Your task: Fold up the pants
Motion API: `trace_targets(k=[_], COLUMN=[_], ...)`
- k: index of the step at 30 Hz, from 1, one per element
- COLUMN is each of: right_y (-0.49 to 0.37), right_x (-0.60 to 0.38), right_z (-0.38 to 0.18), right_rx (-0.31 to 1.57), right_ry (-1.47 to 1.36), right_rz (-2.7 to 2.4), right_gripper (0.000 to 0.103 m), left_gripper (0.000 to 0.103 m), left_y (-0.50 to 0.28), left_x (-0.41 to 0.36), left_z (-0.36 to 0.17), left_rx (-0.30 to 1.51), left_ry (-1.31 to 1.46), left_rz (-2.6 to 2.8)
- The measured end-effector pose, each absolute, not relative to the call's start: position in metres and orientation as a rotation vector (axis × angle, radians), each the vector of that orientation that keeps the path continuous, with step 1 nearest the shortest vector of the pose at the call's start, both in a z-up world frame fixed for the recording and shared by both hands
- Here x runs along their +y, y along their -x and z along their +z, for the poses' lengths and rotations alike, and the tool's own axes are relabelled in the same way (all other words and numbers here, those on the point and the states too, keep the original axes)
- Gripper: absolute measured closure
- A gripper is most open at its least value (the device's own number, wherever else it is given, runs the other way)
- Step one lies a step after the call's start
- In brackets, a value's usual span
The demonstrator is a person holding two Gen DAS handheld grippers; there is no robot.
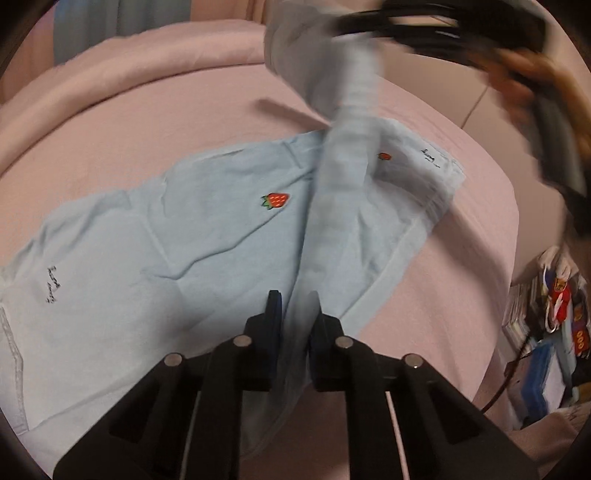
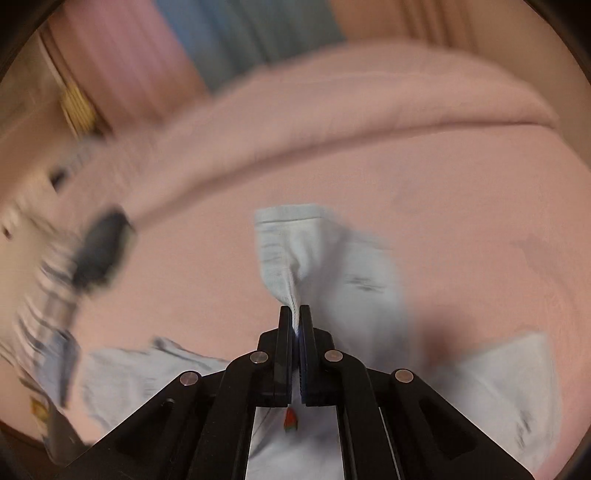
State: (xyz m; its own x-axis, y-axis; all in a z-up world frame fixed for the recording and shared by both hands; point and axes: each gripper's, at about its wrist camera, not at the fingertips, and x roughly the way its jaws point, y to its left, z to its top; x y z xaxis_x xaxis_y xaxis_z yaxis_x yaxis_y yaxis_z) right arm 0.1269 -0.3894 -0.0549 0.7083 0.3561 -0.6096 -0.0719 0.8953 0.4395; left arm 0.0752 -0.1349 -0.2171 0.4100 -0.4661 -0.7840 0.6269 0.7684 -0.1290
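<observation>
Light blue pants [image 1: 192,236] with red strawberry prints lie spread on a pink bed [image 1: 129,122]. My left gripper [image 1: 295,299] is shut on a fold of the pants at their near edge. From that grip a taut band of cloth runs up to my right gripper [image 1: 369,26], blurred at the top of the left wrist view. In the right wrist view my right gripper [image 2: 294,309] is shut on a bunched edge of the pants [image 2: 314,251], lifted above the bed [image 2: 461,206]. The rest of the cloth hangs below it.
A rolled pink blanket [image 1: 122,74] lies along the far side of the bed. The bed's right edge drops to a floor with colourful clutter [image 1: 554,314]. A blurred dark tool and striped sleeve [image 2: 74,266] show at the left of the right wrist view.
</observation>
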Motion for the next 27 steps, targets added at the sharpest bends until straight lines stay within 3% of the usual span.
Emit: trace_targets(k=[4, 9, 11, 15, 17, 19, 20, 27], right_y=[-0.054, -0.018, -0.014, -0.022, -0.034, -0.046, -0.053, -0.051], right_x=[-0.46, -0.515, -0.518, -0.516, -0.521, -0.515, -0.513, -0.495], right_z=[-0.085, -0.18, -0.194, -0.19, -0.192, -0.182, -0.169, -0.121], right_rx=[0.665, 0.776, 0.747, 0.656, 0.682, 0.706, 0.695, 0.463], right_ry=[-0.577, -0.835, -0.951, -1.035, -1.046, -0.98, -0.917, -0.772], right_rz=[0.138, 0.053, 0.065, 0.051, 0.014, 0.002, 0.026, 0.11], right_gripper=[0.1, 0.099, 0.092, 0.066, 0.068, 0.084, 0.097, 0.098], left_gripper=[0.091, 0.09, 0.09, 0.089, 0.089, 0.089, 0.088, 0.088], left_y=[-0.066, -0.068, -0.071, -0.07, -0.071, -0.072, -0.08, -0.071], left_x=[-0.151, -0.142, -0.135, -0.133, -0.134, -0.135, -0.138, -0.136], left_z=[-0.223, -0.223, -0.219, -0.218, -0.217, -0.216, -0.217, -0.219], left_rx=[0.905, 0.927, 0.937, 0.944, 0.954, 0.958, 0.957, 0.932], left_ry=[-0.279, -0.308, -0.311, -0.31, -0.295, -0.288, -0.289, -0.284], left_rz=[-0.691, -0.672, -0.664, -0.65, -0.644, -0.638, -0.635, -0.607])
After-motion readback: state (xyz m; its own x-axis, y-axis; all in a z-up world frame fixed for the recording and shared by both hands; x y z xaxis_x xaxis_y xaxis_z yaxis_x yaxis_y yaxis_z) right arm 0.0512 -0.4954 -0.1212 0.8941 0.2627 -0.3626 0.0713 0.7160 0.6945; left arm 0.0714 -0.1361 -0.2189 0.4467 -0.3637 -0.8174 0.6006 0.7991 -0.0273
